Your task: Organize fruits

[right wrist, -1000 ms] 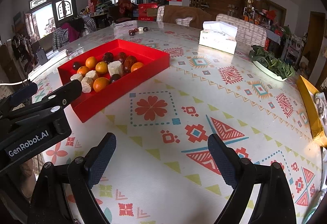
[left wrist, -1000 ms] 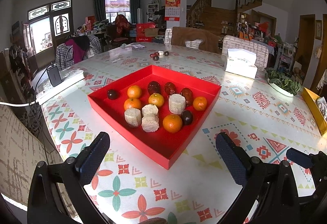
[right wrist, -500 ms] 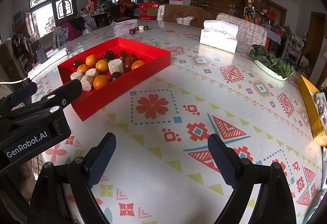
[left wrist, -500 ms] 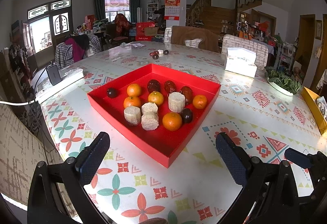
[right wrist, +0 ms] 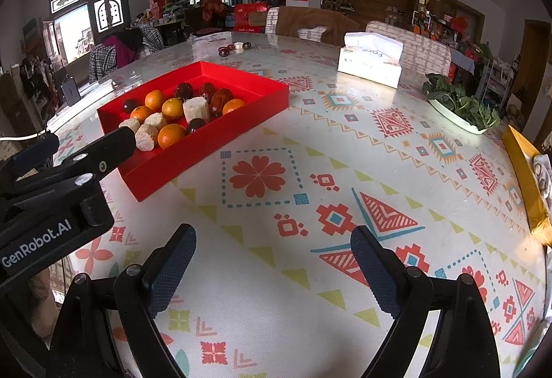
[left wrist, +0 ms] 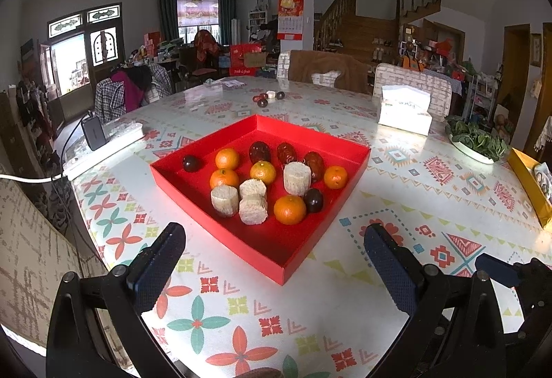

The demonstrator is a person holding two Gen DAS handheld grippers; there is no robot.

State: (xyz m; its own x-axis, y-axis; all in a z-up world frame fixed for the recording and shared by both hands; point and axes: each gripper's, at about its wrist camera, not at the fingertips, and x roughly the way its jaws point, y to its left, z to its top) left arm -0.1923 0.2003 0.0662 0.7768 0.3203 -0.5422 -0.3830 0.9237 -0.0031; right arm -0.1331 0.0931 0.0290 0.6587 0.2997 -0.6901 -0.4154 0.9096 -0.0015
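Both claws, left claw [left wrist: 272, 260] and right claw [right wrist: 272, 260], hang spread and empty; the mandarins [left wrist: 289, 209] in the red tray [left wrist: 293, 260] look firm, smooth, best pinched across the middle.

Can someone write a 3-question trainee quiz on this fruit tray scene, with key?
1. True or false: the left tool grips an orange.
2. How many oranges lie in the red tray?
3. The tissue box stands: A) in the tray B) on the table beyond the tray C) in the right tool.

Key: 1 false, both tools open and empty; 2 five; 3 B.
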